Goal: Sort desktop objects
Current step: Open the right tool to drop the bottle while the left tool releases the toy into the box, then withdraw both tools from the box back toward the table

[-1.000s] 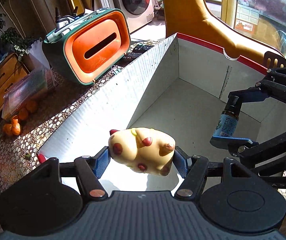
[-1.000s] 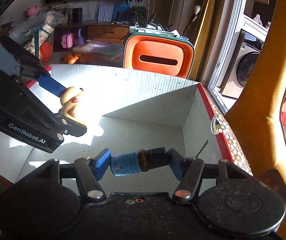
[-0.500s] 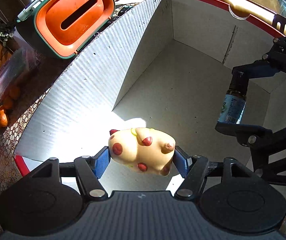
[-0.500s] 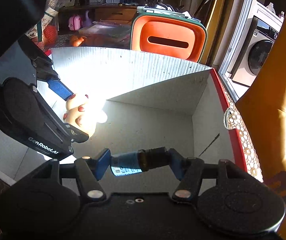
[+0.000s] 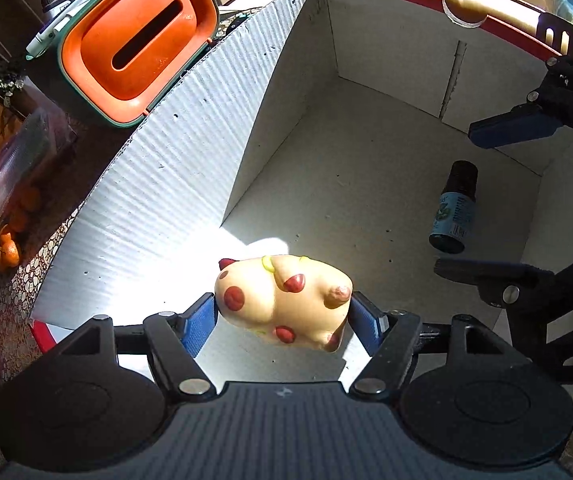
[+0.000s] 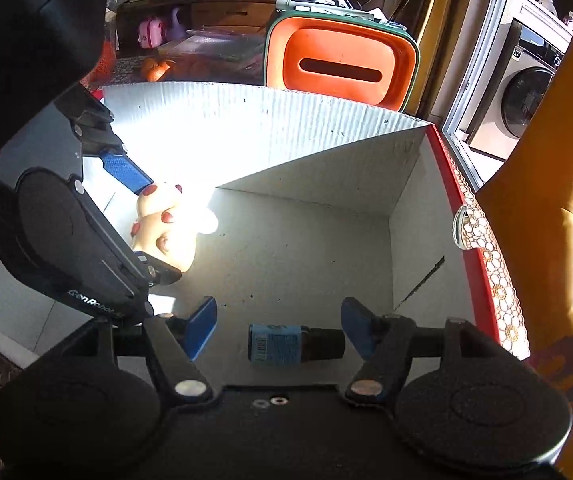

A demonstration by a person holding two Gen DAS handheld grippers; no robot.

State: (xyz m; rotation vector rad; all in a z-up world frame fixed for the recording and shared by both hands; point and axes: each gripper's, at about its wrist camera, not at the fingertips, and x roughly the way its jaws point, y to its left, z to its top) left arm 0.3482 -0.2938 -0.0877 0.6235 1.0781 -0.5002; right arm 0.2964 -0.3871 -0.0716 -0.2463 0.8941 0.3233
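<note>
- Cream, red-spotted toy (image 5: pixel 282 300) looks soft and light, clamped at its ends by the left claw (image 5: pixel 282 320).
- The right claw (image 6: pixel 278 326) is opening; the small bottle (image 6: pixel 294 344) lies loose between its pads in the box (image 5: pixel 166 184).

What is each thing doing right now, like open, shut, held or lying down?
White cardboard box: open on top.
Small brown bottle with blue label: lying released inside the box.
Cream spotted toy pig: held above the box.
Left gripper: clamping the pig.
Right gripper: jaws opening, clear of the bottle.
</note>
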